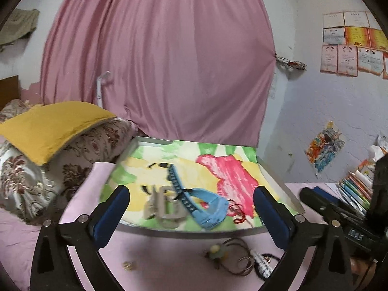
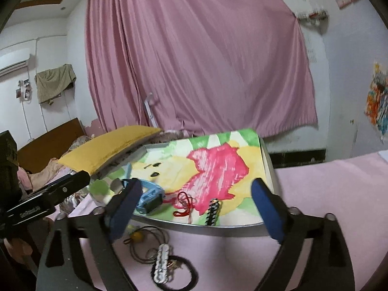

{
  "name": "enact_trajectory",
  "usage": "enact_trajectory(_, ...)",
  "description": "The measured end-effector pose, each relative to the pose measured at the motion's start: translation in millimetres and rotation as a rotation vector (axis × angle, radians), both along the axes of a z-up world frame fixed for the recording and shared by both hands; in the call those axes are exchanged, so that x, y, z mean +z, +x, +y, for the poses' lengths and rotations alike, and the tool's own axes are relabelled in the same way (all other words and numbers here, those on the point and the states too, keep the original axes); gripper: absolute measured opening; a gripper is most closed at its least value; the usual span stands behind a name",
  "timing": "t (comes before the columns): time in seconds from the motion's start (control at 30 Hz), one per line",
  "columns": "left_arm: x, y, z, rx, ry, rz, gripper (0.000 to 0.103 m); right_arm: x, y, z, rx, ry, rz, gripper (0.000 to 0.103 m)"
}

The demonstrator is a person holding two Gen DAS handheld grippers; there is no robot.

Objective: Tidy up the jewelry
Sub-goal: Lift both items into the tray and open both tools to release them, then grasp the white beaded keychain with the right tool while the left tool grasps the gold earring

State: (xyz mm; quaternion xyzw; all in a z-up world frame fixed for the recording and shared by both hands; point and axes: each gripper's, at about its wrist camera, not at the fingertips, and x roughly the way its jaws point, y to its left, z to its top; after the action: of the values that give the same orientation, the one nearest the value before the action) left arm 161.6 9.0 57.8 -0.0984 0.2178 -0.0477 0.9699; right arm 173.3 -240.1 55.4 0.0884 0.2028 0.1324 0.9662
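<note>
Tray (image 1: 278, 177) holds blue watch (image 1: 208, 208), red cord (image 2: 184, 202), beaded bracelet (image 2: 213, 209). Both grippers' fingers spread wide, gripping nothing.

bare pink sheet (image 2: 327, 194) right of the tray (image 2: 218, 230); cord pendants (image 2: 145, 242) cluttering its near edge, pillows (image 1: 60, 145) crowding its left
</note>
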Motion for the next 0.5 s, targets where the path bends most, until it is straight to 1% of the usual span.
enact_trajectory(0.03,-0.4,-3.8,2.6,0.008,0.005,0.000,0.102,2.5,-7.2,1.8,-0.002,-0.008,-0.020,0.099)
enact_trajectory(0.2,-4.2,-26.3,18.5,0.036,0.029,0.002,0.102,8.0,-31.4,11.9,-0.021,-0.077,-0.066,0.101)
enact_trajectory(0.37,-9.6,-49.3,32.5,0.045,0.054,0.010,0.102,8.0,-49.3,17.4,-0.014,-0.112,-0.066,0.101)
enact_trajectory(0.5,-13.6,-61.9,36.6,0.043,0.081,0.028,0.102,4.0,-57.8,22.2,0.002,-0.136,-0.044,0.101)
